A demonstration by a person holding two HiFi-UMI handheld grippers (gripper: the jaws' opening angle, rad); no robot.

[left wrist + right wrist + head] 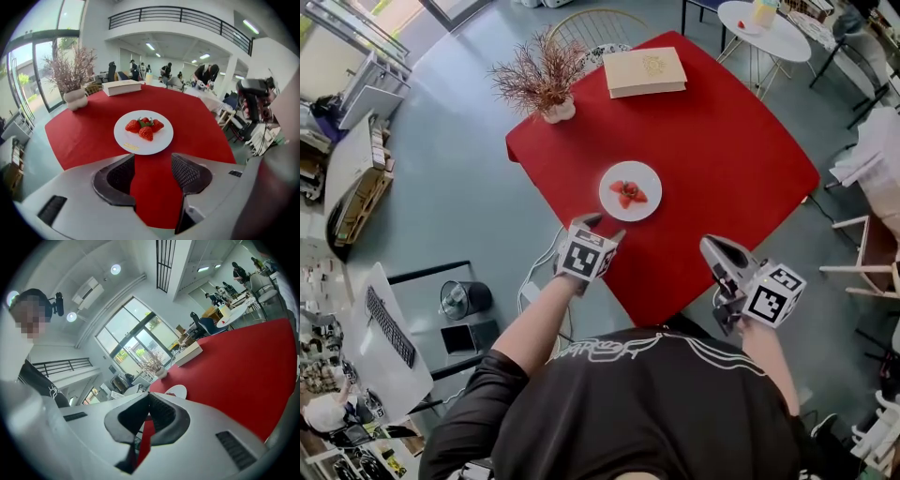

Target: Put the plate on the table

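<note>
A white plate (630,190) with strawberries on it rests flat on the red table (722,141), near the middle. My left gripper (602,225) hovers just short of the plate's near rim and is open with nothing between its fingers. In the left gripper view the plate (143,132) lies straight ahead, beyond the left gripper (152,171), with red cloth showing through the gap. My right gripper (710,246) is shut and empty over the table's near corner, well to the right of the plate. The right gripper view shows the right gripper (149,395) closed, with the plate (177,391) just past it.
A closed book (645,71) lies at the table's far edge, and a dried plant in a white pot (546,80) stands at the far left corner. A small round white table (764,28) is behind. A wooden stool (872,253) stands to the right, and a desk with a laptop (389,328) to the left.
</note>
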